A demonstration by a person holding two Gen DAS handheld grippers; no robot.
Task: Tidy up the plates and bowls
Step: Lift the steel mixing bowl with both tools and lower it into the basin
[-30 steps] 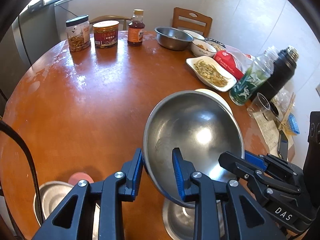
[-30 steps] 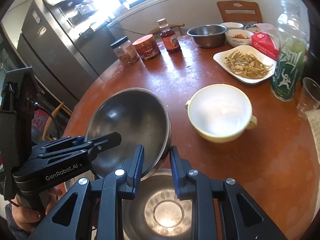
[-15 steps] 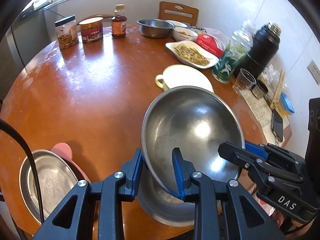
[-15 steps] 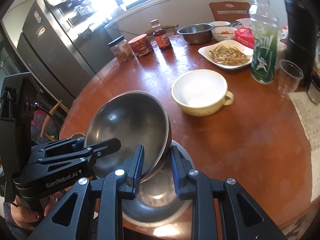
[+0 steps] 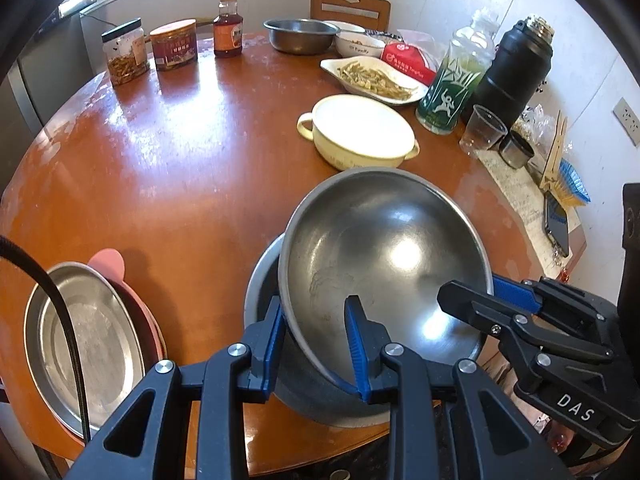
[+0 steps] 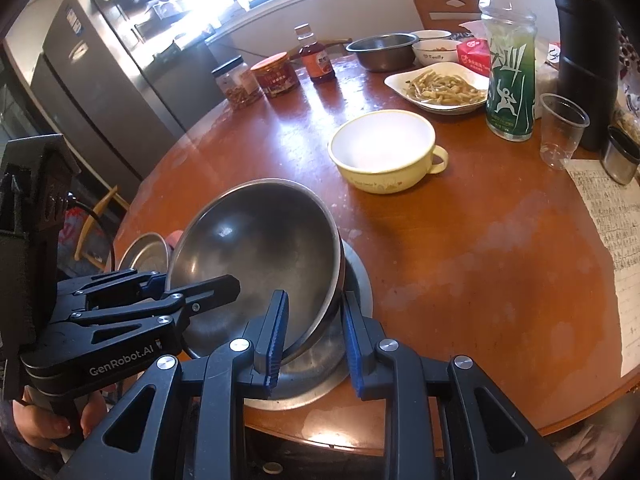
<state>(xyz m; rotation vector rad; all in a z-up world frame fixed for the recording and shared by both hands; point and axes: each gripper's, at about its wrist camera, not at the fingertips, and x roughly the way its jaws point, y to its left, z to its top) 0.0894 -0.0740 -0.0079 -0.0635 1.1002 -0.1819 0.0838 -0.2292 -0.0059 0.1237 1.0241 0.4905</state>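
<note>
A large steel bowl is tilted above a second steel bowl at the table's near edge. My left gripper is shut on the large bowl's near left rim. My right gripper is shut on its near right rim; the large bowl also shows in the right wrist view, over the lower bowl. A steel plate lies on a pink plate at the left edge. A cream handled bowl sits mid-table.
At the back stand jars, a sauce bottle, a steel bowl, a small white bowl and a dish of food. At right are a green bottle, black flask, plastic cup and papers.
Both grippers have carried the large bowl back and down toward the table's near edge, over the lower steel bowl. The cream bowl now lies farther away.
</note>
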